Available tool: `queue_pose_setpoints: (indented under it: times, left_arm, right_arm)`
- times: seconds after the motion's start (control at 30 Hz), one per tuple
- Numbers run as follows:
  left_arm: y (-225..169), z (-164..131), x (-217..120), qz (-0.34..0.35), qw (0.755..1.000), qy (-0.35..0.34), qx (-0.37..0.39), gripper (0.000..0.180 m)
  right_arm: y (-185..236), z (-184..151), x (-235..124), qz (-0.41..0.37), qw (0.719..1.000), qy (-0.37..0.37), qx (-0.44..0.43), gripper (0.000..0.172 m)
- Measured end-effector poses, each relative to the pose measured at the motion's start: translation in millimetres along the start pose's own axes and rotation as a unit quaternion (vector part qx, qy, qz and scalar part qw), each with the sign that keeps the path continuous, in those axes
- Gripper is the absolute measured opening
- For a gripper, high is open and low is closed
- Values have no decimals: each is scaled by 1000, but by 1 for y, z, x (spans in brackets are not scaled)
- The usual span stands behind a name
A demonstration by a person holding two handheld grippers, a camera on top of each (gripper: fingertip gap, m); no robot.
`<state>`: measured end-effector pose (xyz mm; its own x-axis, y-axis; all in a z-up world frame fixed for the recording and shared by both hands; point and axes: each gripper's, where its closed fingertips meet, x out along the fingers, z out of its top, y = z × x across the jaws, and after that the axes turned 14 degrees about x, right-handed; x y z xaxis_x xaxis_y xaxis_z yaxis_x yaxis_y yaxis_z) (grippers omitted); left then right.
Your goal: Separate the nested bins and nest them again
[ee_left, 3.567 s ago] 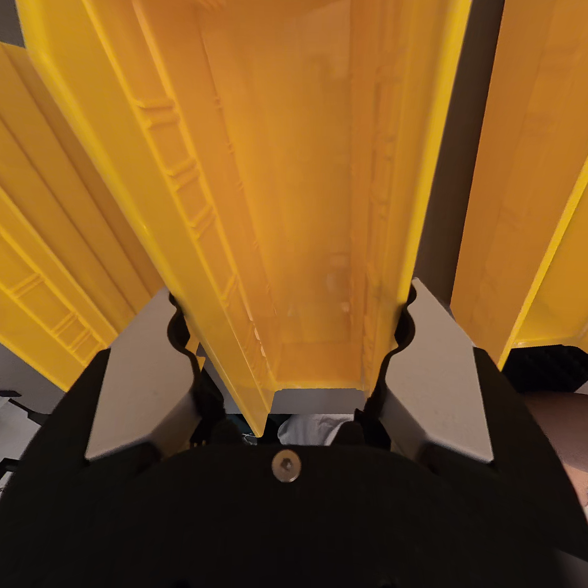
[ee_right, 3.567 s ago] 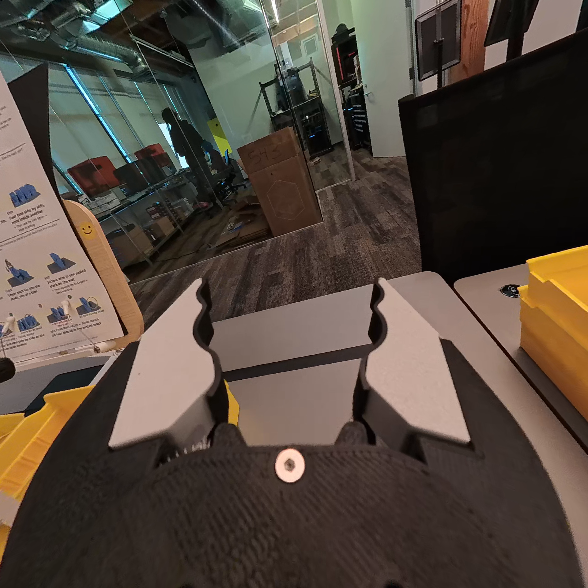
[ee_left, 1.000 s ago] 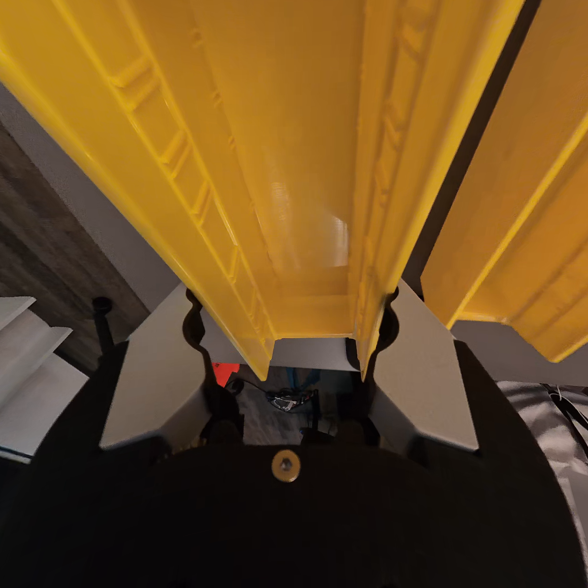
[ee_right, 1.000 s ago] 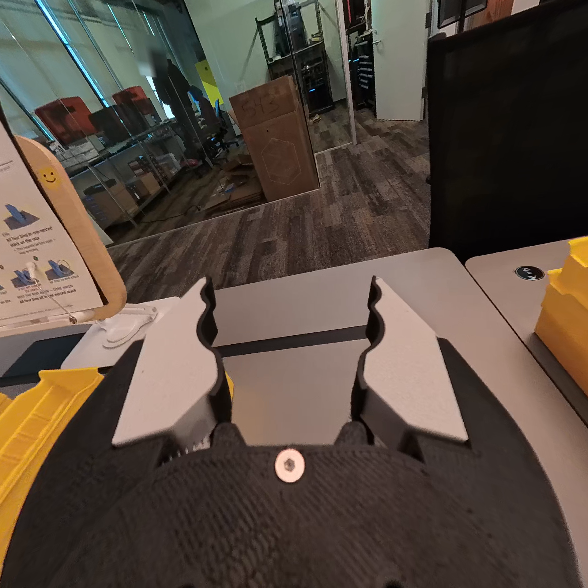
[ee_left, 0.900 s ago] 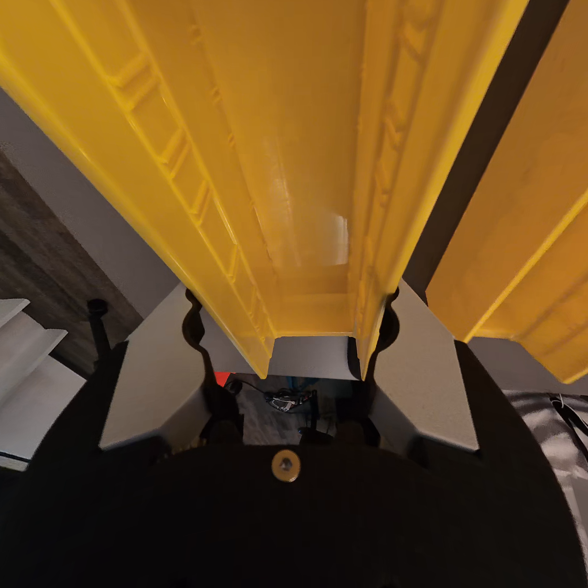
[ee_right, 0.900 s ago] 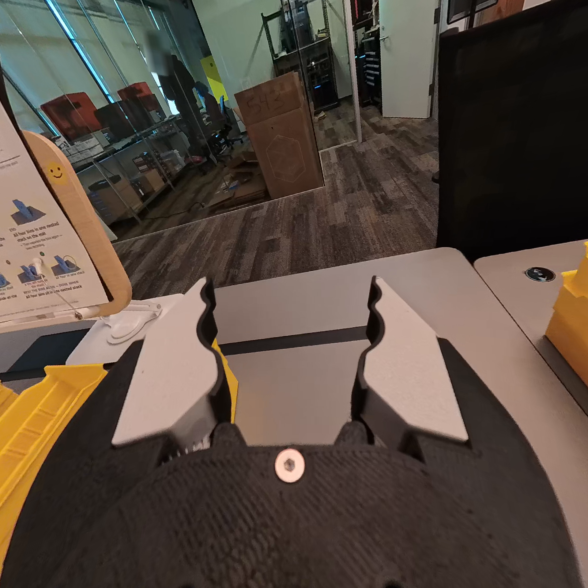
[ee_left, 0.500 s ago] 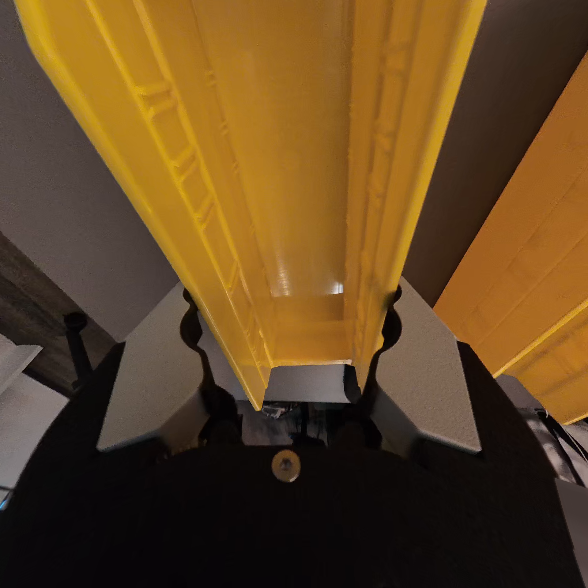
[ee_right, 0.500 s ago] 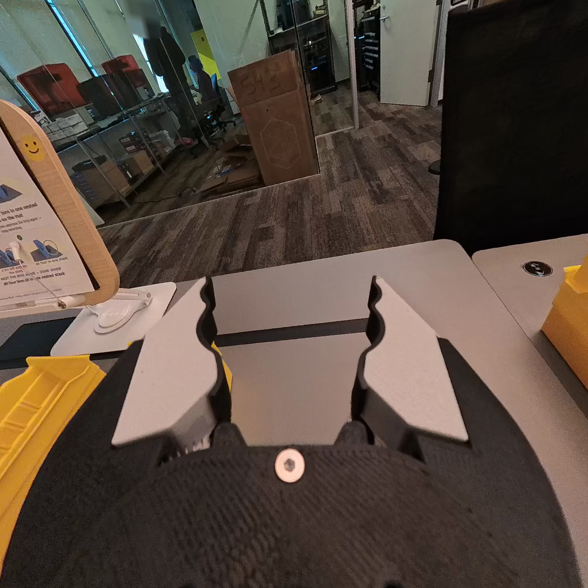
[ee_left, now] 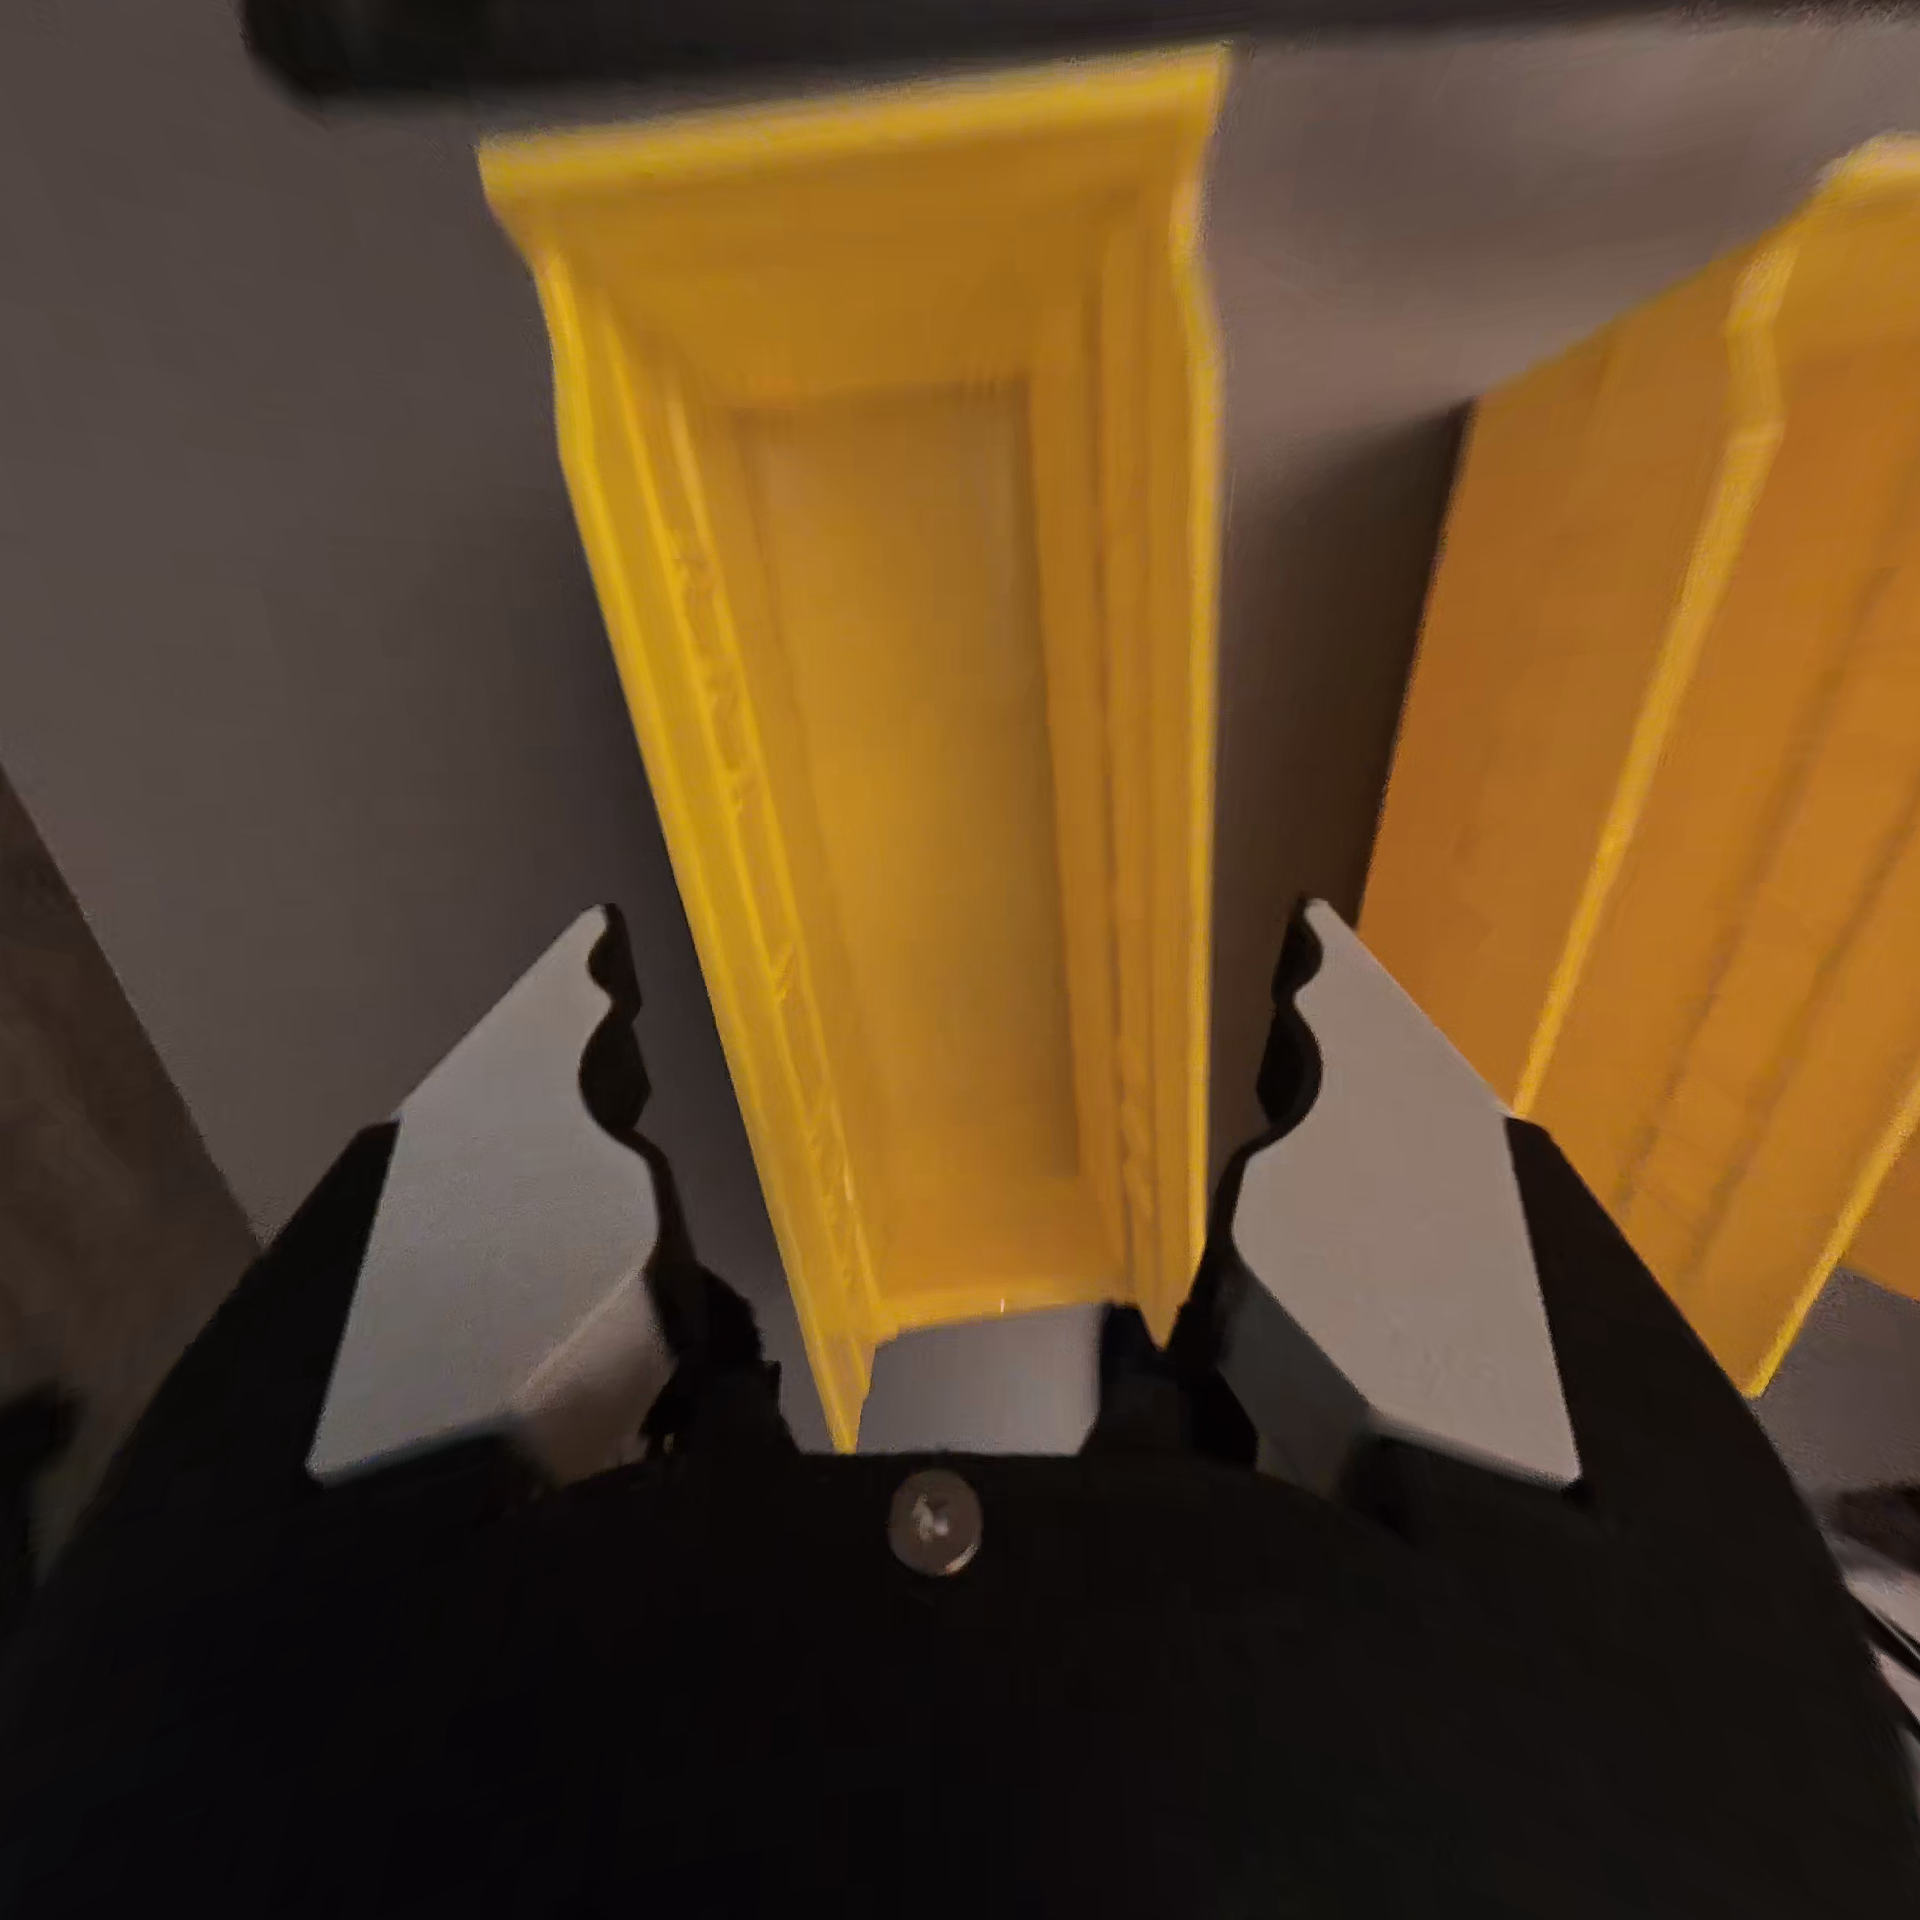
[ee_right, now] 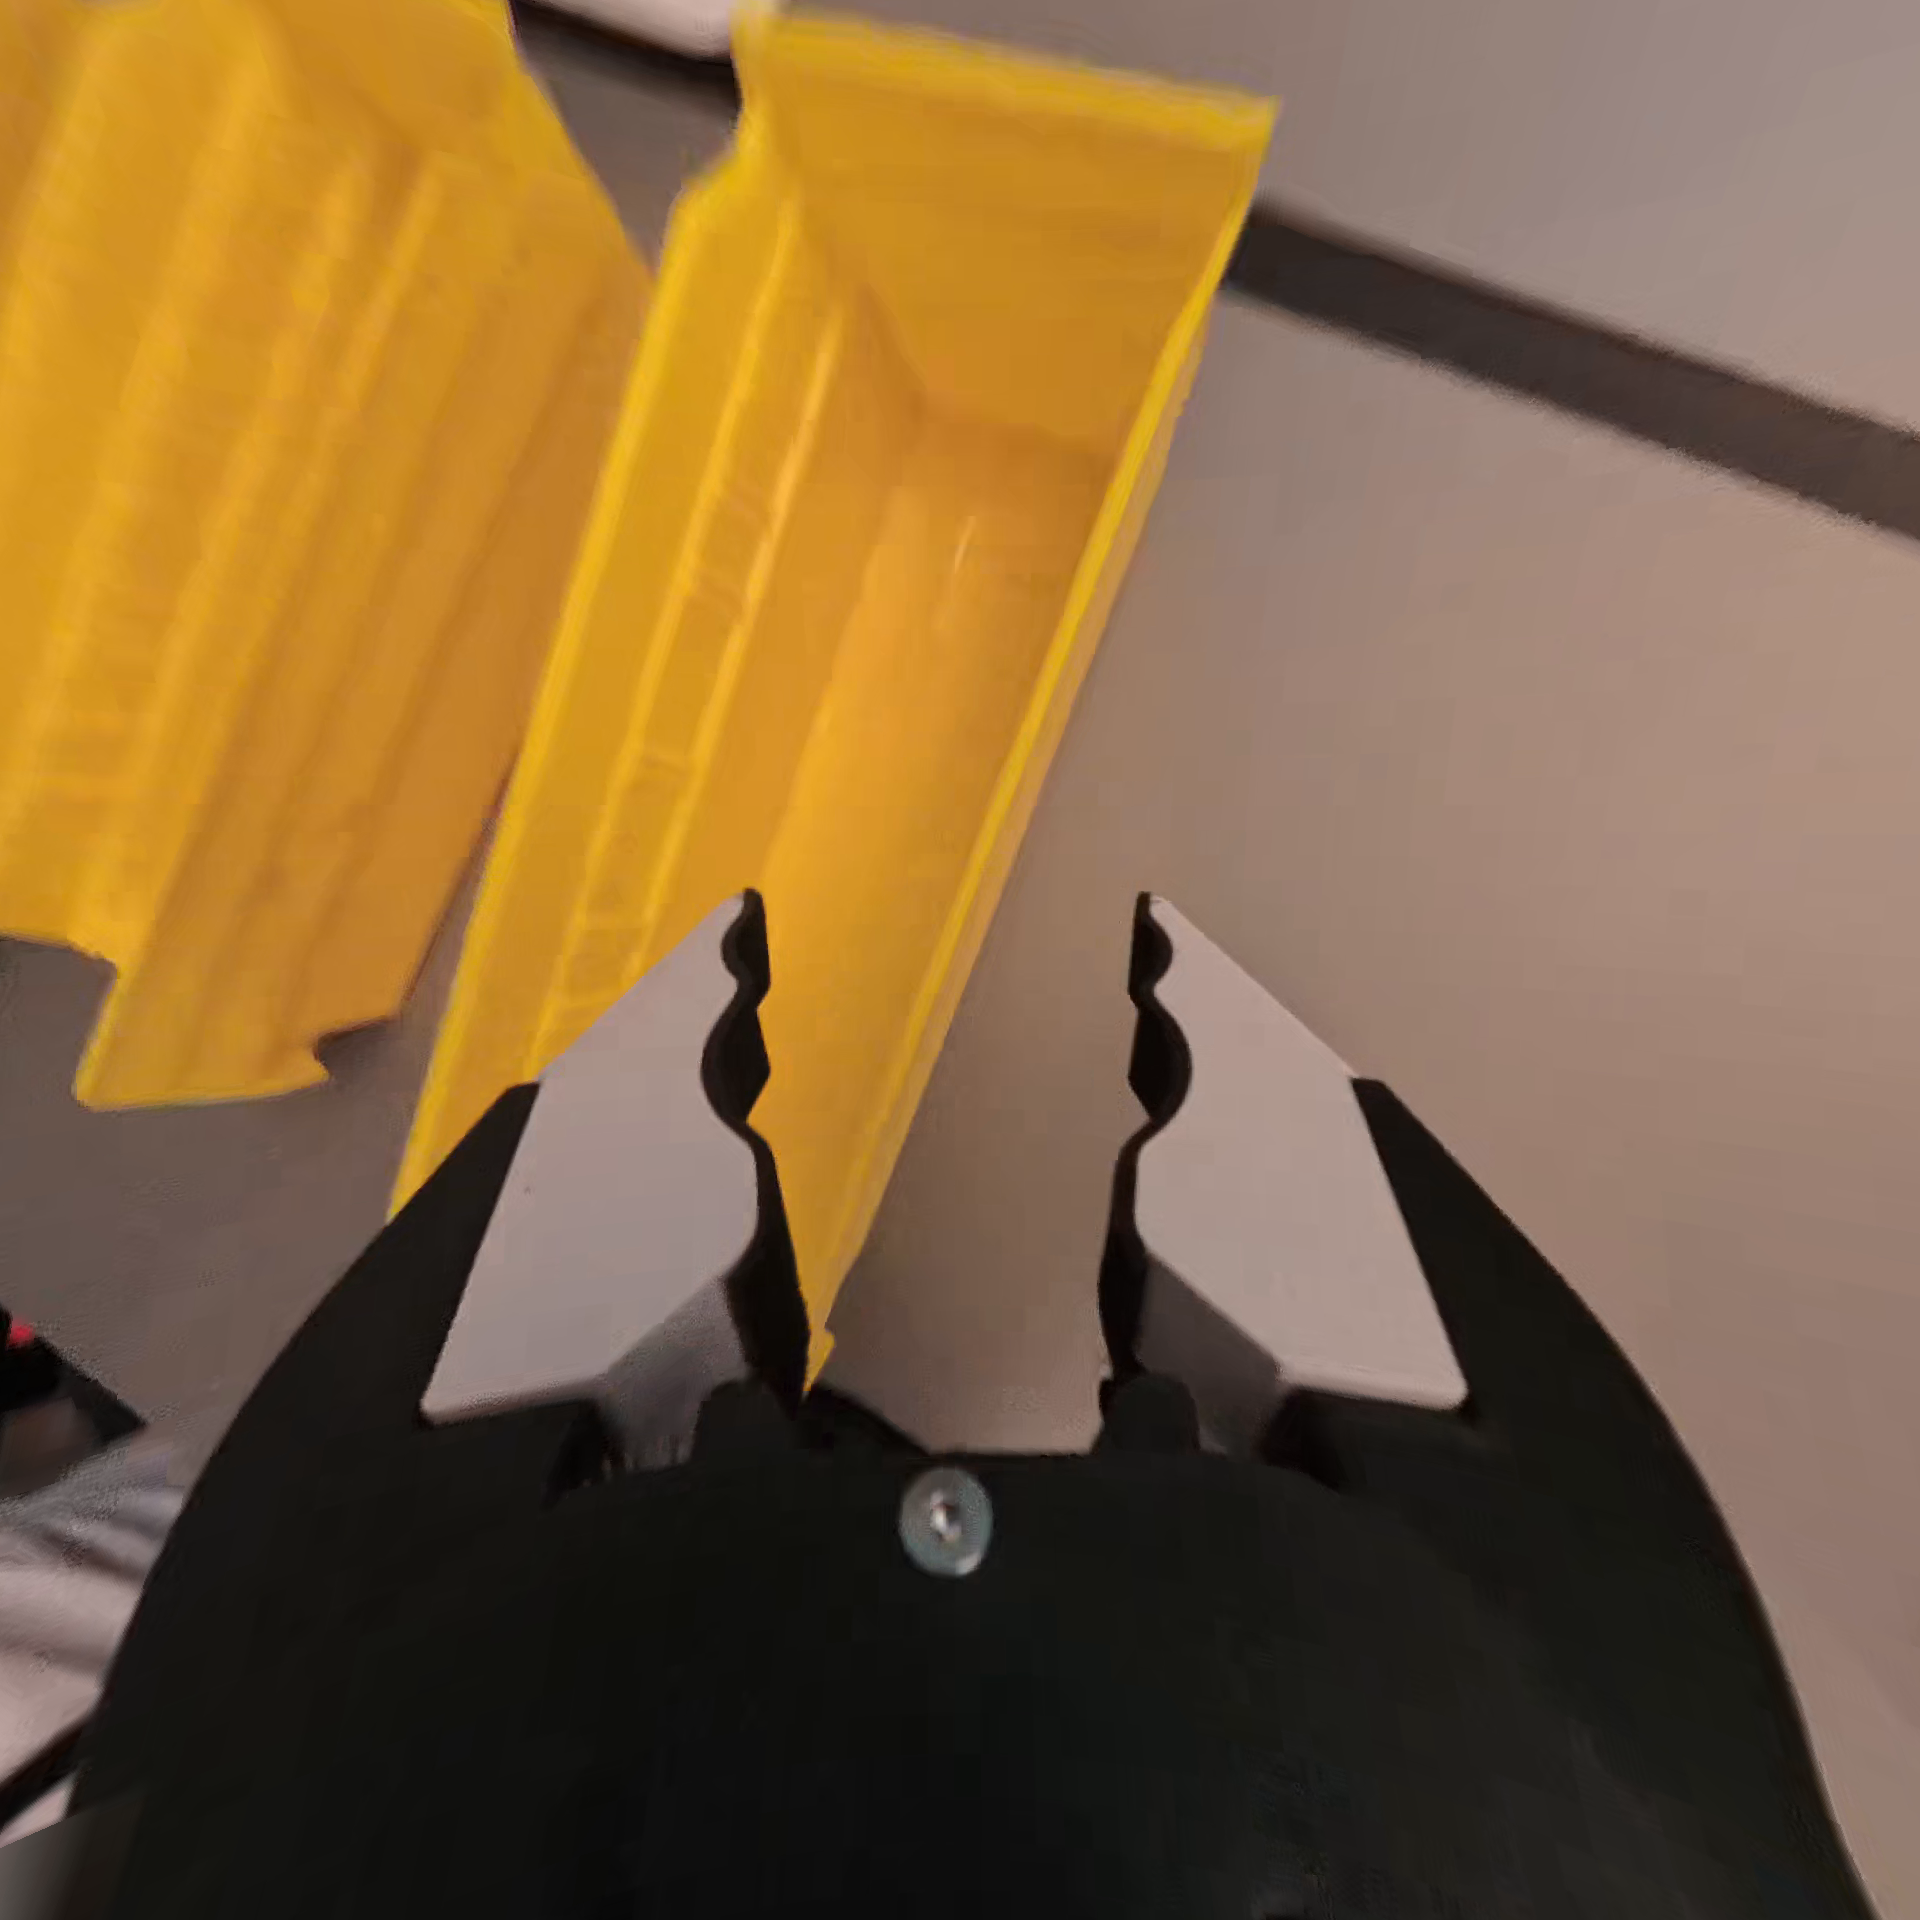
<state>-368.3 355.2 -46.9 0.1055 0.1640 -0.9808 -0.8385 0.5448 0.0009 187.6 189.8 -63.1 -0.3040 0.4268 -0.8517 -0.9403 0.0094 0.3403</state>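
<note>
Left wrist view | bins apart: yellow bin centre, another right | left gripper and right gripper both spread, gripping nothing | re-nesting pending

A smooth grey tabletop carries long, open-topped yellow plastic bins, lying side by side with a narrow gap between them. A dark straight seam crosses the surface beyond the bins.

Unclear workplace, grey tabletop, yellow bins
</note>
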Motion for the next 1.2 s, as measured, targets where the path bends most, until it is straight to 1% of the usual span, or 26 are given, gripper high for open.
queue_pose_setpoints:
  times: [0.07, 0.1, 0.13, 0.17, 0.2, 0.23, 0.27, 0.3, 0.33, 0.37, 0.4, 0.43, 0.47, 0.57, 0.63, 0.67, 0.73, 0.77, 0.8, 0.83, 0.93, 1.03, 1.2]
  left_arm:
    - [-11, 26, -26, 6, 993, -116, 25, 108]
    - [-20, 41, -43, 6, 982, -185, 37, 104]
    - [-33, 53, -63, -2, 965, -257, 49, 98]
    - [-50, 62, -84, -22, 942, -328, 61, 88]
    - [-69, 69, -107, -52, 913, -399, 69, 75]
    - [-88, 72, -130, -88, 876, -469, 73, 69]
    - [-107, 72, -153, -132, 831, -535, 73, 70]
    - [-127, 69, -175, -183, 778, -596, 72, 70]
    - [-144, 62, -195, -229, 721, -649, 74, 66]
    - [-157, 55, -211, -258, 668, -695, 73, 50]
    - [-165, 49, -224, -270, 620, -734, 65, 35]
    - [-170, 48, -233, -274, 589, -758, 52, 35]
    - [-178, 48, -240, -284, 574, -766, 51, 36]
    - [-205, 44, -271, -320, 546, -769, 88, 40]
    - [-213, 34, -292, -324, 531, -776, 107, 42]
    - [-214, 28, -299, -318, 525, -781, 114, 41]
    - [-209, 15, -299, -289, 529, -789, 117, 34]
    - [-200, 11, -298, -261, 527, -802, 105, 25]
    - [-191, 10, -301, -235, 523, -814, 93, 25]
    - [-187, 8, -302, -220, 527, -815, 99, 25]
    - [-183, 8, -296, -202, 559, -795, 123, 23]
    - [-182, 4, -299, -213, 562, -788, 136, 23]
    - [-179, -1, -298, -240, 572, -772, 138, 27]
  right_arm:
    - [1, -16, 12, -8, 999, 49, 0, 67]
    - [0, -23, 16, -13, 997, 73, 7, 57]
    - [-1, -31, 19, -14, 995, 101, 18, 48]
    - [-1, -39, 22, -11, 991, 126, 34, 36]
    - [0, -45, 23, -9, 988, 147, 48, 24]
    - [0, -51, 23, -11, 985, 164, 55, 13]
    - [-3, -54, 23, -24, 983, 169, 59, 7]
    - [-3, -54, 23, -27, 983, 168, 69, 7]
    - [-3, -55, 22, -33, 981, 169, 84, 6]
    - [-3, -55, 22, -37, 980, 167, 102, 6]
    - [-3, -55, 22, -41, 978, 166, 123, 6]
    - [-3, -56, 22, -43, 975, 165, 142, 6]
    - [-3, -57, 22, -45, 972, 164, 159, 6]
    - [0, -64, 20, -51, 966, 161, 195, 6]
    - [2, -71, 19, -60, 963, 164, 203, 6]
    - [3, -74, 18, -67, 962, 166, 204, 6]
    - [5, -79, 16, -82, 960, 166, 211, 5]
    - [5, -80, 17, -91, 959, 163, 213, 4]
    - [5, -80, 17, -101, 958, 161, 213, 3]
    - [5, -80, 17, -109, 957, 161, 215, 3]
    - [7, -77, 20, -113, 954, 154, 233, 3]
    - [13, -72, 24, -86, 953, 147, 251, 4]
    - [14, -71, 25, -96, 951, 137, 260, 7]
